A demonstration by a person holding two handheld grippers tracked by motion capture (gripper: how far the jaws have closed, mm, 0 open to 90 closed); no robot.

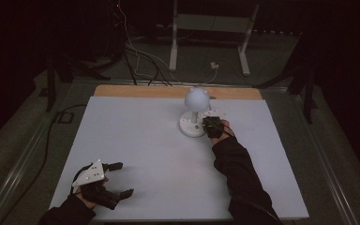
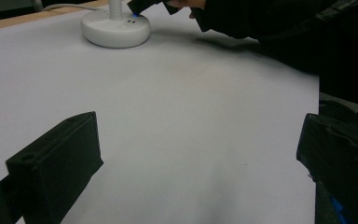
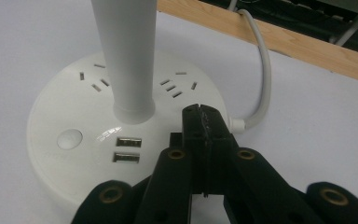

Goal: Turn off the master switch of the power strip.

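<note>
1. Nearest me in the high view is my left gripper (image 1: 122,179), low at the near-left of the table, jaws spread wide with nothing between them. Its grey three-cornered plate (image 1: 91,172) faces up.
2. In the left gripper view those two black jaws stand far apart over bare sheet.
3. The surface is a pale grey-white sheet (image 1: 140,150) covering the table; a strip of bare wooden edge (image 1: 136,91) shows along the far side.
4. The room is dim. Past the table I see dark floor, loose cables (image 1: 143,65) and a white metal frame (image 1: 211,28).
5. The white desk lamp (image 1: 194,115) stands far of centre on the sheet, round head above a round base.
6. My right gripper (image 1: 209,125) is at the right side of the base, the black sleeve (image 1: 239,173) reaching up from the near edge.
7. The right gripper view adds detail: jaws pressed together, empty, tips over the base's top (image 3: 74,116) just right of the stem (image 3: 126,56). Whether they touch it, I cannot tell.
8. That view also shows two USB ports (image 3: 128,149), a round button (image 3: 69,139), socket slots and the white cord (image 3: 263,70) running off over the wooden edge.
9. The left gripper view shows the base side-on (image 2: 116,30), a small blue light beside the right gripper's tip.
</note>
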